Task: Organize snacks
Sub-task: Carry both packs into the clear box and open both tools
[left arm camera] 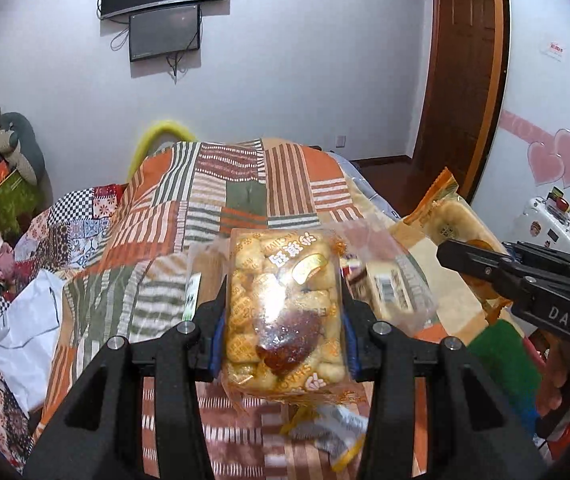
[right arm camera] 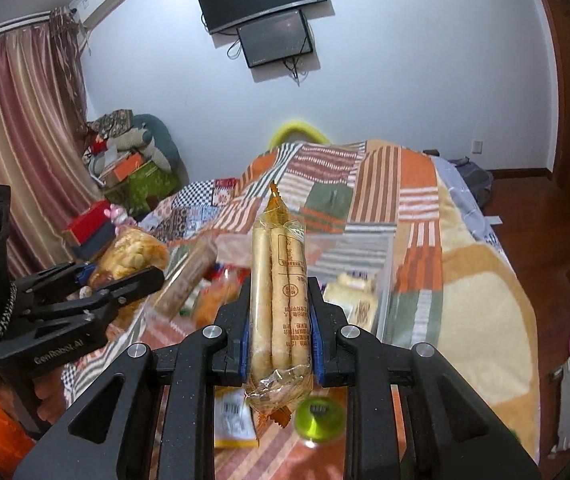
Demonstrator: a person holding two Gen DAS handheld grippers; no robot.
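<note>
Left gripper (left arm camera: 283,320): clamped on the bun pack (left arm camera: 283,308), pads on its two long sides; pack lifted above the quilt (left arm camera: 221,184).
Bun pack axis: runs straight ahead along the fingers, far end tipped up.
Right gripper (right arm camera: 281,328): clamped on the stick pack (right arm camera: 281,300), held on edge, also off the bed.
Stick pack axis: forward and upward, crimped end (right arm camera: 275,200) farthest from the jaws.
Below: loose wrappers (left arm camera: 333,436) and a green lid (right arm camera: 319,416) lie under the held packs.
Clear box (right arm camera: 369,280): just ahead, between the two grippers, some snacks already inside.
Key relation: box lies forward and down of both packs; right looks nearer, judging by its view.
Next move, likely: lower lengthwise into the box, one hand at a time.
Far: quilt runs on to the wall.
</note>
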